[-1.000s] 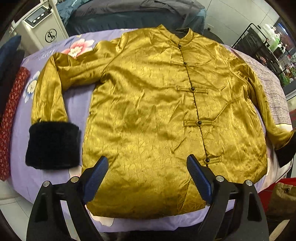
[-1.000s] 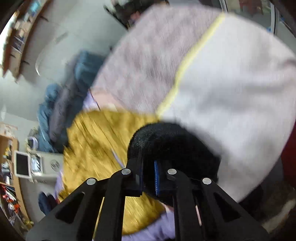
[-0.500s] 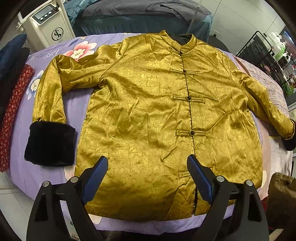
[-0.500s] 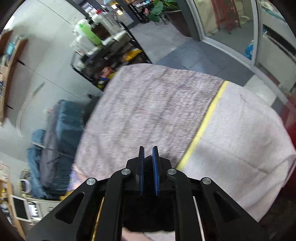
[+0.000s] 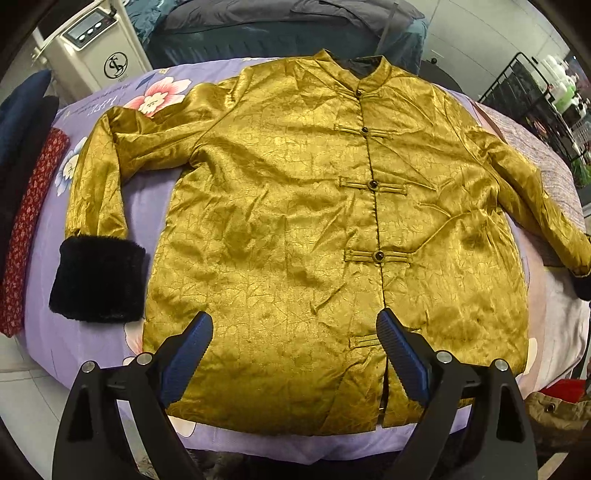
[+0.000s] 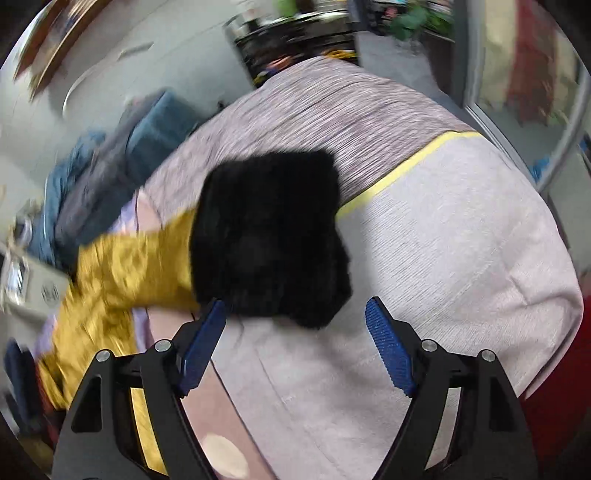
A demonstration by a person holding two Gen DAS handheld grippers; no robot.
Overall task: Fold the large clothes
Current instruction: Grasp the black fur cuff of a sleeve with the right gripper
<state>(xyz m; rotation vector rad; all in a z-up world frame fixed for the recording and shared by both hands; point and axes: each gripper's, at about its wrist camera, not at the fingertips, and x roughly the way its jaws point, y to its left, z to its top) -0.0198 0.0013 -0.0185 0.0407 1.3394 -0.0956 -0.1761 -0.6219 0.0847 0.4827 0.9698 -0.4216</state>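
Observation:
A gold satin jacket (image 5: 295, 229) with knot buttons lies front-up and spread flat on a lilac flowered sheet (image 5: 155, 199). Its left sleeve bends down to a black fur cuff (image 5: 98, 277). My left gripper (image 5: 295, 354) hovers open above the jacket's hem, nothing between its fingers. In the right wrist view, the other black fur cuff (image 6: 269, 240) lies on a grey-and-white blanket (image 6: 461, 236), the gold sleeve (image 6: 140, 269) trailing left. My right gripper (image 6: 295, 339) is just behind that cuff; its jaws are opening and the cuff lies free ahead of the pads.
A white machine (image 5: 92, 51) stands at the back left beside dark blue bedding (image 5: 280, 26). Red patterned cloth (image 5: 26, 229) and dark clothes lie along the left edge. A black wire rack (image 5: 532, 96) with bottles stands at the back right. A tan bag (image 5: 554, 413) sits low right.
The right gripper was shut on the black fur cuff; now its jaws have spread and the cuff lies on the blanket. The left gripper's view shifted slightly, with more of the jacket's hem in sight.

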